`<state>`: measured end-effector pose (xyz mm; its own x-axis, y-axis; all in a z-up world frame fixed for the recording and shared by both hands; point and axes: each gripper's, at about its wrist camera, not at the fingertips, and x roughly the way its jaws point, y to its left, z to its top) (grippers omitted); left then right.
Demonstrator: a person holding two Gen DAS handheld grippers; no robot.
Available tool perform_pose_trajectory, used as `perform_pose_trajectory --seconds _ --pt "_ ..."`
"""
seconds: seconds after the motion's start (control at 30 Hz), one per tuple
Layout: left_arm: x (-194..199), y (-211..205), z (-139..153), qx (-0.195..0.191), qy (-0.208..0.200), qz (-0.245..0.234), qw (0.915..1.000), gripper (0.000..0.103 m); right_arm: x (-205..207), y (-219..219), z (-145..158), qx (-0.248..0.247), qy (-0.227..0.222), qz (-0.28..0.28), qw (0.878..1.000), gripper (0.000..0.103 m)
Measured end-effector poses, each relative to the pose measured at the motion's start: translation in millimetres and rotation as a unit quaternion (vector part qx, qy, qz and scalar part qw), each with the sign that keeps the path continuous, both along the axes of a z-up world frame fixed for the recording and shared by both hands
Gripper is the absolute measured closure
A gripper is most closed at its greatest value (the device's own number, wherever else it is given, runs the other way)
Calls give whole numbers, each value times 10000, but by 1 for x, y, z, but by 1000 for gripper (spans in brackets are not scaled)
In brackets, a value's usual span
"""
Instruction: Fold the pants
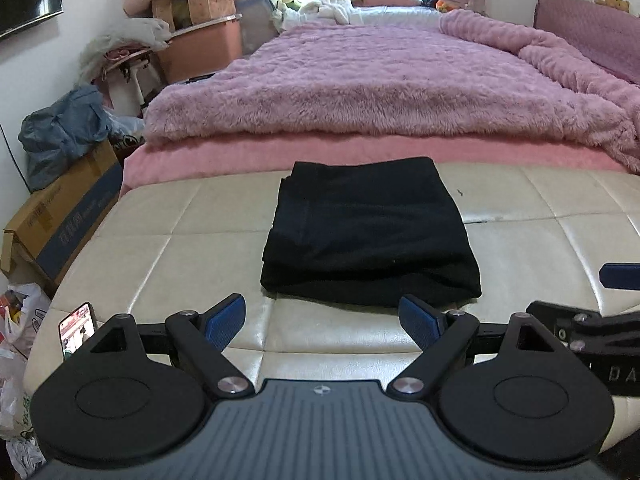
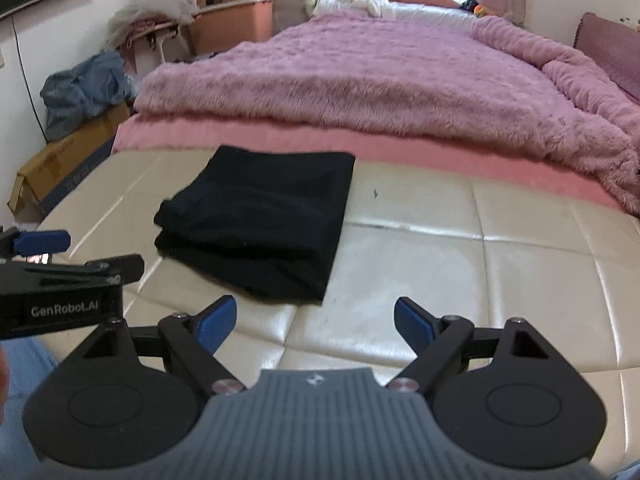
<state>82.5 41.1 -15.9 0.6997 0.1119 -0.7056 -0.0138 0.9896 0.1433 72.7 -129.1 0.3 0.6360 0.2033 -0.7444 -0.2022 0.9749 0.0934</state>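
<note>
The black pants (image 1: 368, 236) lie folded into a compact rectangle on the cream padded bench (image 1: 160, 248). In the right wrist view the same pants (image 2: 260, 224) sit ahead and to the left. My left gripper (image 1: 322, 322) hovers just short of the pants' near edge, open, with nothing between its blue pads. My right gripper (image 2: 314, 326) is open too, over bare bench (image 2: 440, 272) to the right of the pants. The right gripper's tip (image 1: 620, 276) shows at the right edge of the left wrist view, and the left gripper (image 2: 40, 240) shows at the left of the right wrist view.
Beyond the bench lies a bed with a fluffy pink blanket (image 1: 380, 76). A phone (image 1: 78, 326) rests on the bench's left corner. Cardboard boxes (image 1: 60, 216), bags (image 1: 16, 320) and piled clothes (image 1: 64, 128) crowd the floor at the left.
</note>
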Motion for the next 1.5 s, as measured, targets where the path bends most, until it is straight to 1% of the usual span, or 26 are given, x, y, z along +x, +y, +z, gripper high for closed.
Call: perform_pose_trajectory --seconds 0.13,0.27,1.5 --pt "0 -2 -2 -84 74 -11 9999 2 -1 4 -5 -35 84 83 9999 21" --pt "0 -3 -3 -60 106 -41 9999 2 2 6 -5 -28 95 96 9999 21" --pt "-3 -6 3 -84 65 -138 9998 2 -4 6 1 -18 -31 54 10000 21"
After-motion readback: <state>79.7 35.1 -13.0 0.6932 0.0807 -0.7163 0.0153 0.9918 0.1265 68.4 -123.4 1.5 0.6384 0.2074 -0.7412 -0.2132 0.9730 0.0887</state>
